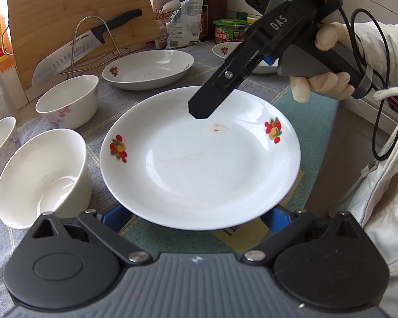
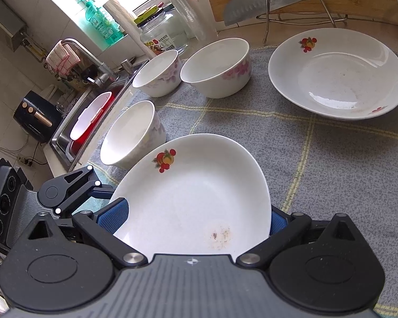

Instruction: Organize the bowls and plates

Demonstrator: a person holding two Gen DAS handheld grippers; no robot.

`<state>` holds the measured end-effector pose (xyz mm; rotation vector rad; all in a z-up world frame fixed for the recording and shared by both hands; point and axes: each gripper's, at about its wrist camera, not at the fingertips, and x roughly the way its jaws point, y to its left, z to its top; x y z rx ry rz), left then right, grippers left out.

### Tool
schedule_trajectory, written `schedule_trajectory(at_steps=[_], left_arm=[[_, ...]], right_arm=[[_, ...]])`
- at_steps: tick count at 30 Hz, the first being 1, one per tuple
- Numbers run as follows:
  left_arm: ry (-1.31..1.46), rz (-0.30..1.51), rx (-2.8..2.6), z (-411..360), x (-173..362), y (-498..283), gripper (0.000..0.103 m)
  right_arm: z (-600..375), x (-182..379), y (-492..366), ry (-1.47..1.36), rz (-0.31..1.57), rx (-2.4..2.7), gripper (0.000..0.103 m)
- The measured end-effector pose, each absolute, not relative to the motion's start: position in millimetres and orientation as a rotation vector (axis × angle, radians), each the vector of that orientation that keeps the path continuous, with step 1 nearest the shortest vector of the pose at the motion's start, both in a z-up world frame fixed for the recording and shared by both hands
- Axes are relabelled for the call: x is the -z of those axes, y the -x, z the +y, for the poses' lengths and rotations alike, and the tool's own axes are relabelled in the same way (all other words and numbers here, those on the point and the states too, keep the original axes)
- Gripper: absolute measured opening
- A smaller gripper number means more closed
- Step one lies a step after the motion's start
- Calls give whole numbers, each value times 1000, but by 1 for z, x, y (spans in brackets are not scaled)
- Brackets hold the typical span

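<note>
A white plate with fruit decals is held above the grey cloth; it also shows in the right wrist view. My right gripper is shut on its rim, one finger lying over the plate's far edge. My left gripper has its blue pads spread wide under the plate's near rim, and its body shows in the right wrist view. A second fruit plate lies at the back. Three white bowls stand on the left.
A third dish sits behind the right gripper. A cleaver, wire rack and cutting board stand at the back with bottles and jars. A sink lies beyond the counter's left edge.
</note>
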<state>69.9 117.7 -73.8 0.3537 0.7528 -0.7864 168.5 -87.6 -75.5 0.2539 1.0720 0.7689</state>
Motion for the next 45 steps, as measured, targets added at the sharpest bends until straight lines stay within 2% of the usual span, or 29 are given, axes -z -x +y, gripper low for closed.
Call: schedule_trajectory(at_steps=[17,45], left_arm=[[-350,753,750,77,59,-76,101],[-410,717,824,-29,43,-123,101]], right_arm=[[-124,63,-173,-251,1038,-800,103],[-243,49,-182,-291,951,-697,103]])
